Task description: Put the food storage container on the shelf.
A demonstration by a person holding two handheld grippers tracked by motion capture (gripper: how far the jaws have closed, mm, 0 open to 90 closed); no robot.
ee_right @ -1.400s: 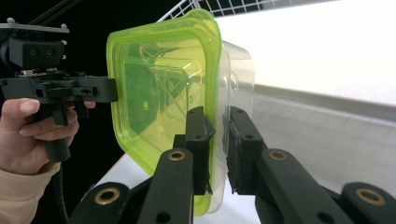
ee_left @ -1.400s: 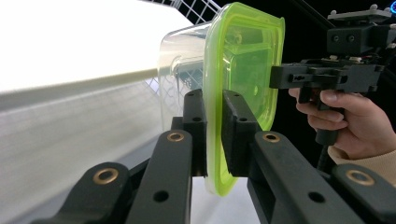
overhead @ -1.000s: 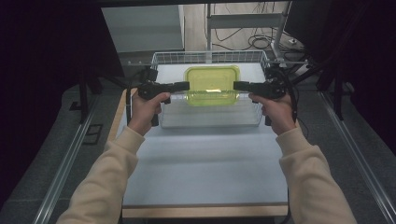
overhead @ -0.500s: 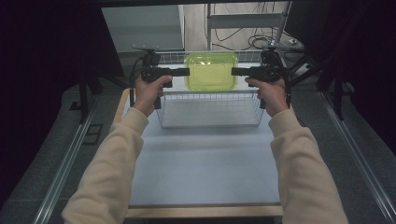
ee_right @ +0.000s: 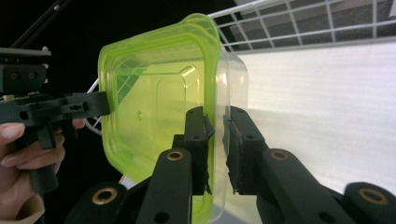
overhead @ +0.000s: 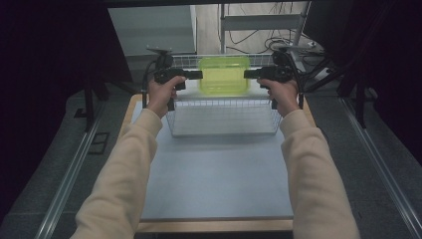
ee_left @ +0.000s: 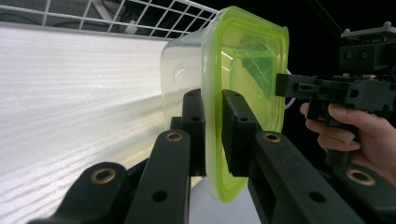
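Reaching out over the near table (overhead: 219,174), I hold my left gripper (overhead: 198,74) and right gripper (overhead: 247,73) clamped on opposite edges of the green-lidded container (overhead: 224,75). It hangs between them above the far side of the wire basket (overhead: 224,119).

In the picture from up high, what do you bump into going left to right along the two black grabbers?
Left black gripper → clear plastic box with a yellow-green lid → right black gripper.
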